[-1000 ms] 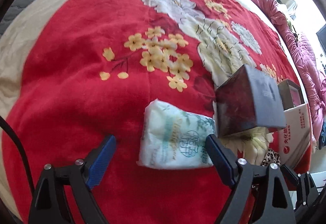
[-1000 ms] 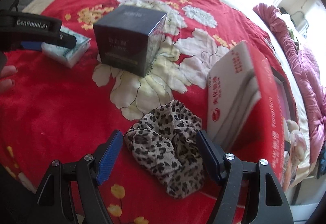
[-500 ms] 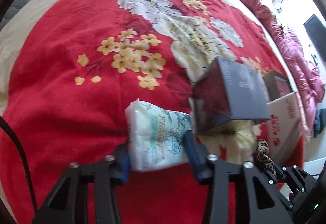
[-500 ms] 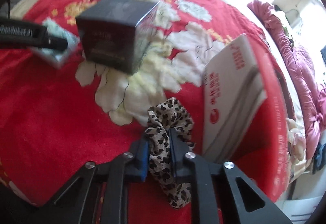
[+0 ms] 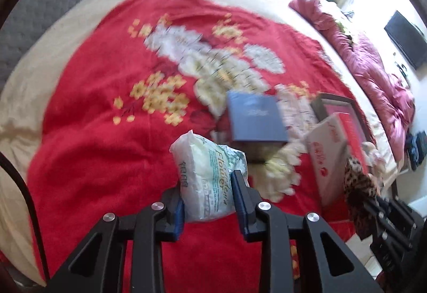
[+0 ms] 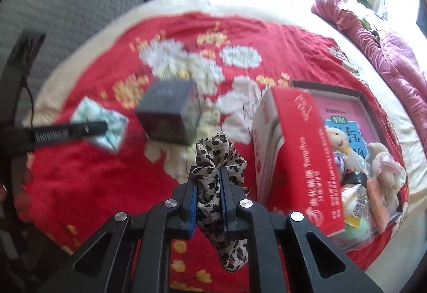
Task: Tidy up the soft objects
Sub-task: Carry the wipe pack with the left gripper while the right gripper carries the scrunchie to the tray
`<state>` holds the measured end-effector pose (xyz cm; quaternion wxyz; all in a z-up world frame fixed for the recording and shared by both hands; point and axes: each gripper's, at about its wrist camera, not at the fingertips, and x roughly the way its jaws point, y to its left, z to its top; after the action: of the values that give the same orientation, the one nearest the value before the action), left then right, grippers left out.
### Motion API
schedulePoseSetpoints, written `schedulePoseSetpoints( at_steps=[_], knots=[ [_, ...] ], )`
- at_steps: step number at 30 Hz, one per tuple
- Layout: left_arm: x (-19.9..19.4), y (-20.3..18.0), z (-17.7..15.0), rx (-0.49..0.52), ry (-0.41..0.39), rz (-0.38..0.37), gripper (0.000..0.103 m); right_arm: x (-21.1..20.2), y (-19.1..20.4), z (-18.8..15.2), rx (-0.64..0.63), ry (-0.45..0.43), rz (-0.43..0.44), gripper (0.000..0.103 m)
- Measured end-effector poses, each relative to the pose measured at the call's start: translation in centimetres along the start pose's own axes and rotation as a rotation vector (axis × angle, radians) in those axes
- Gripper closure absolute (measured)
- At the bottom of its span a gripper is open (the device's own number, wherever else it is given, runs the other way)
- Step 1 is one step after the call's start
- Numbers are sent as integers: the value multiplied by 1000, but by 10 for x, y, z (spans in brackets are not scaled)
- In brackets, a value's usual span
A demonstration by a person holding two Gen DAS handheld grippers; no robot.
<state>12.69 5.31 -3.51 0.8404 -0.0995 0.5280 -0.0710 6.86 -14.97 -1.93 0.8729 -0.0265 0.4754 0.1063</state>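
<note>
My left gripper (image 5: 209,190) is shut on a white and green tissue pack (image 5: 206,175) and holds it lifted above the red flowered blanket (image 5: 88,149). The pack also shows in the right wrist view (image 6: 102,127). My right gripper (image 6: 208,190) is shut on a leopard-print scrunchie (image 6: 217,159), lifted off the blanket; the scrunchie also shows in the left wrist view (image 5: 357,186). A shallow dark tray (image 6: 357,95) at the right holds a plush doll (image 6: 339,141) and other soft items.
A dark blue cube box (image 6: 169,111) stands mid-blanket. A red and white carton (image 6: 296,149) stands on edge beside the tray. A pink quilt (image 6: 387,52) lies at the far right. A grey padded headboard (image 6: 74,4) is at the back left.
Both grippers closed from open, the left on the tissue pack, the right on the scrunchie, and both lifted their loads off the blanket.
</note>
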Motion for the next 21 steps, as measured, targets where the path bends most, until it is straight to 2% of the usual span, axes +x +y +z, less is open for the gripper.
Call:
schedulePoseSetpoints(
  at_steps=[11, 21],
  knots=[
    [-70, -92, 1, 171, -102, -53, 72, -88, -42, 8, 101, -153, -43, 90],
    [-84, -161, -3, 274, -124, -75, 72, -142, -106, -2, 210, -256, -91, 90]
  ],
)
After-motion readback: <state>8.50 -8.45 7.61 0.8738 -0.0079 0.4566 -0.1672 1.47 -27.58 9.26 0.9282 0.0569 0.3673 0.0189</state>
